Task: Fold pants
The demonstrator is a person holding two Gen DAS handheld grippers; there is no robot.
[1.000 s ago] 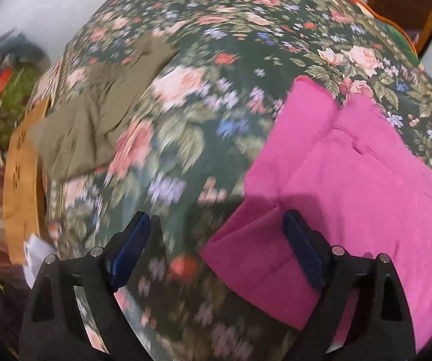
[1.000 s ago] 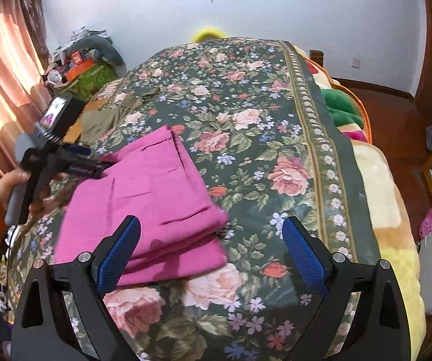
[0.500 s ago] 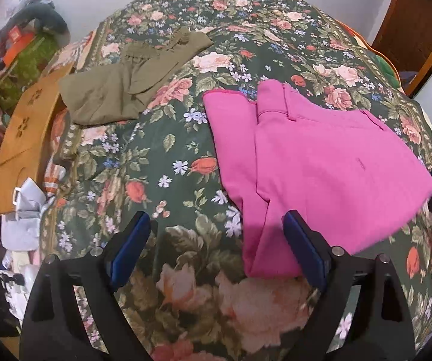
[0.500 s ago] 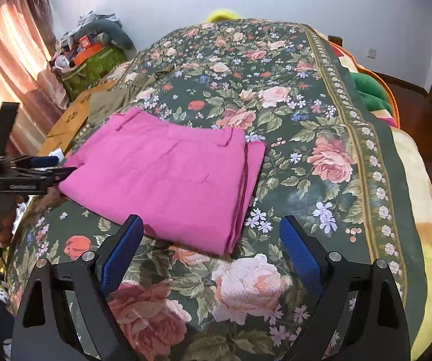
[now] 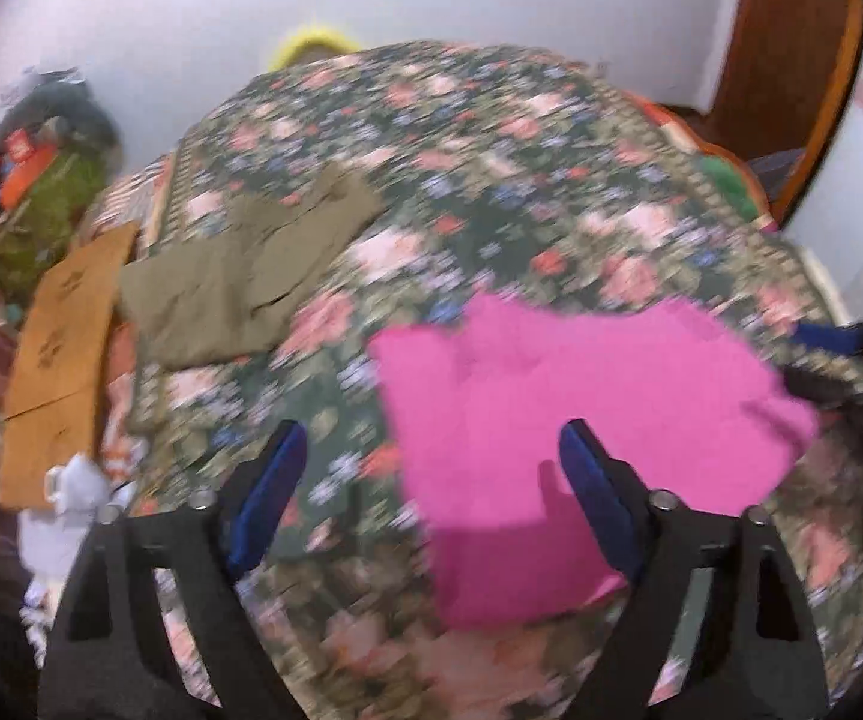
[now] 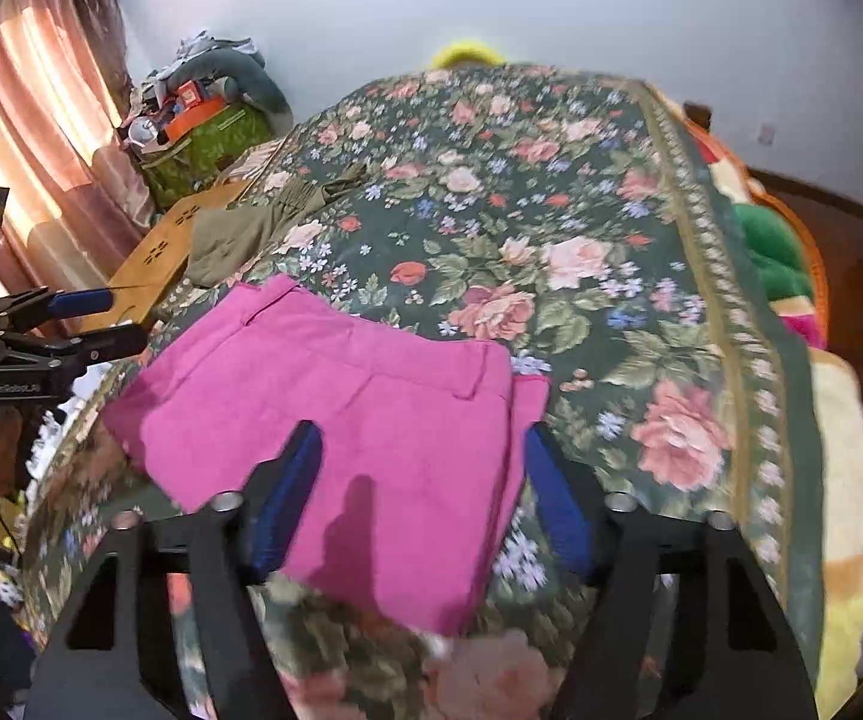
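The pink pants (image 6: 359, 396) lie folded into a flat rectangle on the floral bedspread (image 6: 581, 228); they also show in the left wrist view (image 5: 581, 408), blurred. My left gripper (image 5: 431, 492) is open and empty, just above the near left part of the pants. My right gripper (image 6: 422, 498) is open and empty, hovering over the near edge of the pants. The left gripper also shows at the left in the right wrist view (image 6: 95, 318). The right gripper's fingers (image 5: 833, 339) show at the right edge of the left wrist view.
Olive-green pants (image 5: 245, 282) lie folded at the bed's far left, also in the right wrist view (image 6: 263, 222). A wooden board (image 5: 65, 348) lies beside the bed. Clutter and a green bag (image 6: 203, 138) stand by the curtain. Blankets (image 6: 773, 252) hang at the right.
Both grippers have drawn back and tilted up from the pants, which lie still. The right gripper's jaws have narrowed somewhat. The left wrist view is now motion-blurred.
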